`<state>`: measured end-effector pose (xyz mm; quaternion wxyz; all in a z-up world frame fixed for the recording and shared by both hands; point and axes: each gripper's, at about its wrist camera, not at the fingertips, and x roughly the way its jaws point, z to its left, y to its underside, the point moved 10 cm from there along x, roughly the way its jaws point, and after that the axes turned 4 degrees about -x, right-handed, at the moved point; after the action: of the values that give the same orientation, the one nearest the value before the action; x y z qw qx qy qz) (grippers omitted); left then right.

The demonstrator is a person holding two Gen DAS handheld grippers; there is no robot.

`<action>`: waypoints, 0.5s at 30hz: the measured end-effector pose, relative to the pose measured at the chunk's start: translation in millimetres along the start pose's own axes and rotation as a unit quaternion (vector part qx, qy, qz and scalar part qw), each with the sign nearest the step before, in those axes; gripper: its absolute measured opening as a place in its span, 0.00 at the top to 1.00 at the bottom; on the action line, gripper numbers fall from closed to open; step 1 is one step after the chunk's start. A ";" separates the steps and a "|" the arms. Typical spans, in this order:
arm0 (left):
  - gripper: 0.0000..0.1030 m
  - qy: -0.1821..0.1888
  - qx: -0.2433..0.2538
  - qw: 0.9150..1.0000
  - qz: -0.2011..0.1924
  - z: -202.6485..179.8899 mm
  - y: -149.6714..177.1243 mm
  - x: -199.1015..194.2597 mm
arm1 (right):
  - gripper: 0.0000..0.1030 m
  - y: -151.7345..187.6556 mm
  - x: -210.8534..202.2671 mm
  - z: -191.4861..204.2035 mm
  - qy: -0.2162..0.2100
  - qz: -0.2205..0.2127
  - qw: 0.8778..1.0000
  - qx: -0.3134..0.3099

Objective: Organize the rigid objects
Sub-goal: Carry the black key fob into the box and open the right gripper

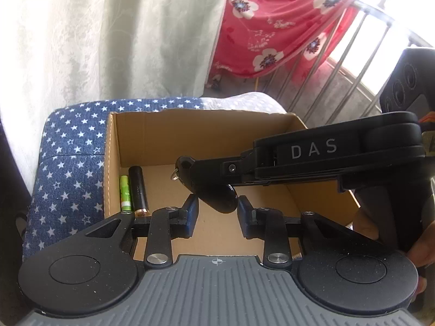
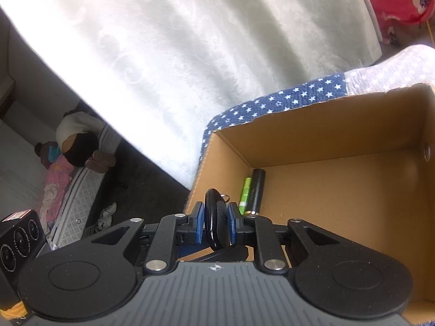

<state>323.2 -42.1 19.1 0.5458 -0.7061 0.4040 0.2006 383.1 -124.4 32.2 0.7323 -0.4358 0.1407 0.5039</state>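
A: Key fob is clamped between the pads of the right hand-held gripper, over the near edge of the cardboard box.
B: Left hand-held gripper?
A: Jaws parted, holding nothing, just below the fob. Ahead of both, green battery and black battery lie together on the box floor, against its wall.

A cushioned seat covered in blue star-print fabric carries an open cardboard box — the box sits directly on it, toward its right side
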 end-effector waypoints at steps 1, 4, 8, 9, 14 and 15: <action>0.70 -0.006 -0.010 1.000 0.010 6.4 -7.6 10.5 | 0.81 -7.2 12.4 -7.0 0.005 0.011 1.000 0.010; 0.70 -0.046 -0.026 0.998 0.016 26.1 -19.0 27.1 | 0.82 -22.1 43.5 -27.0 0.032 0.029 0.999 0.031; 0.65 -0.078 -0.021 0.997 0.014 33.3 -19.3 35.5 | 0.81 -28.0 72.4 -47.3 0.062 0.038 0.996 0.046; 0.64 -0.076 -0.019 0.997 0.012 32.7 -20.5 34.0 | 0.81 -28.2 74.1 -50.4 0.066 0.036 0.996 0.050; 0.49 -0.071 0.005 0.997 -0.017 22.6 -23.6 15.2 | 0.80 -27.2 55.5 -42.3 0.055 0.022 0.997 0.041; 0.46 -0.070 0.010 0.997 -0.025 20.4 -24.5 9.3 | 0.80 -26.3 46.0 -39.9 0.049 0.017 0.998 0.042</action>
<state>351.3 -24.5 20.7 0.5843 -0.6948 0.3490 0.2322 435.9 -130.1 -7.6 0.7333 -0.4267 0.2048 0.4881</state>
